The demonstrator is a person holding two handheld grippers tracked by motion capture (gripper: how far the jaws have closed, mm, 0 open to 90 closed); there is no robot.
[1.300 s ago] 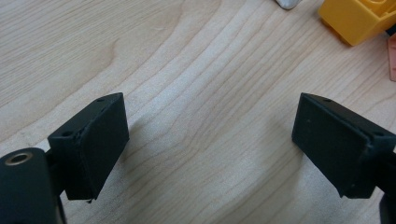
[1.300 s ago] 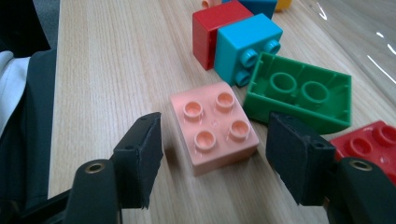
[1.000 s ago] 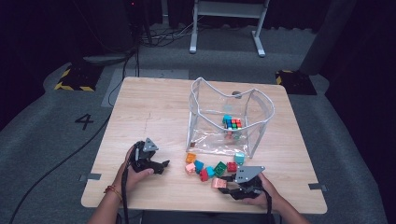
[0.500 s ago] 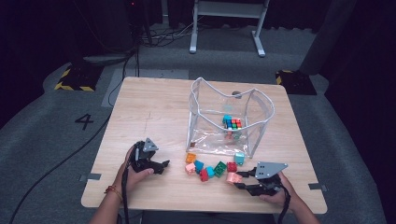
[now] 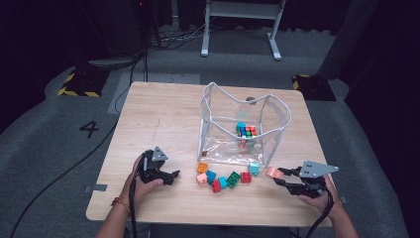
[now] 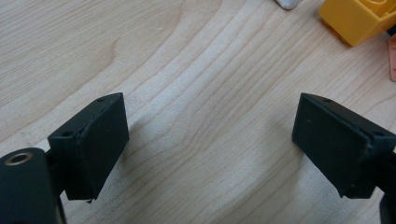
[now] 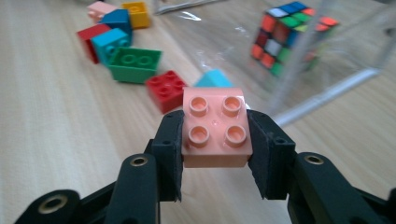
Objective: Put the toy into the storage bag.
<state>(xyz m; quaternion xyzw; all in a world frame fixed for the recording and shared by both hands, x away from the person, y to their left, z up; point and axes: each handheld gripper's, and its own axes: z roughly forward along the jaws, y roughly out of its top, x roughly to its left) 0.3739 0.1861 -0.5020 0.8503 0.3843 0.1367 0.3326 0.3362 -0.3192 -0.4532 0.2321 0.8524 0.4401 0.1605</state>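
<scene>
My right gripper [image 7: 215,135] is shut on a pink four-stud brick [image 7: 215,128], held a little above the table; from above the pink brick [image 5: 272,172] sits at the right gripper [image 5: 278,175] tip, right of the loose bricks. Several coloured bricks [image 5: 224,177] lie in a cluster in front of a clear plastic bag [image 5: 270,119] that holds a colour cube [image 5: 246,130]. My left gripper [image 5: 173,176] rests low on the table at the left, open, with bare wood between its pads [image 6: 95,140]. A yellow brick [image 6: 357,18] lies just beyond it.
The wooden table [image 5: 158,114] has free room on its left and back half. The bag's white rim stands upright near the table's middle right. Black stands and cables sit on the grey floor beyond the table. The front edge is close to both hands.
My right gripper has carried the pink brick to the right and slightly up, away from the brick cluster. The left gripper has stayed where it was.
</scene>
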